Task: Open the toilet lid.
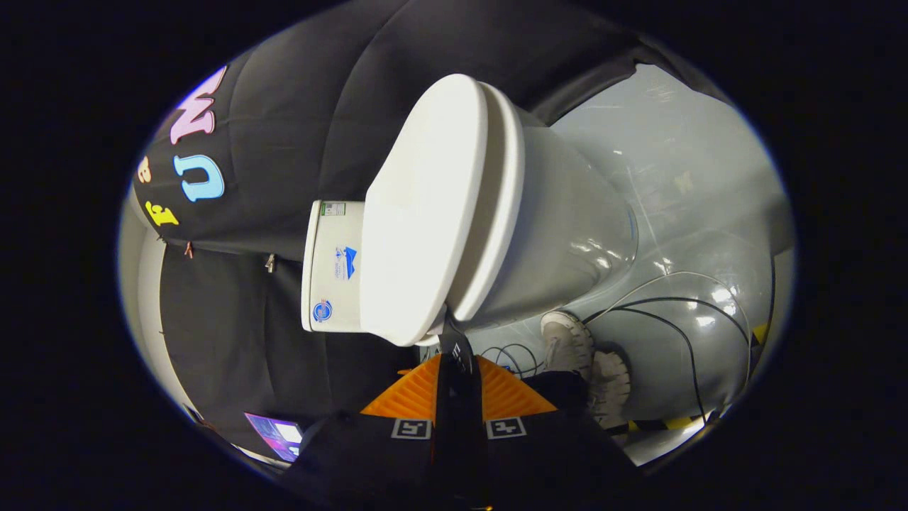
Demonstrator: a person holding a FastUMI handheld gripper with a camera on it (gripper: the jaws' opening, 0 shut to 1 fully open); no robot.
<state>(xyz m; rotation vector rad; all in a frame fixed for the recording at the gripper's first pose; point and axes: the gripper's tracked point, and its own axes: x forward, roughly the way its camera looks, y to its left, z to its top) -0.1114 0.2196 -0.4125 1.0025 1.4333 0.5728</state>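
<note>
The white toilet appears turned on its side in the gripper view, because the gripper is rolled over. Its lid lies close against the seat, with a narrow gap opening at the front edge nearest me. The bowl is beyond the seat and the tank is behind the lid. My gripper is shut, its orange ribbed fingers pressed together. Its dark tip sits right at the lid's front edge, at the gap between lid and seat. I cannot tell whether it touches the lid.
A person's two pale shoes stand on the glossy grey floor beside the bowl. Black and white cables loop over the floor there. A lit screen sits low beside the gripper's body, against the black cloth wall.
</note>
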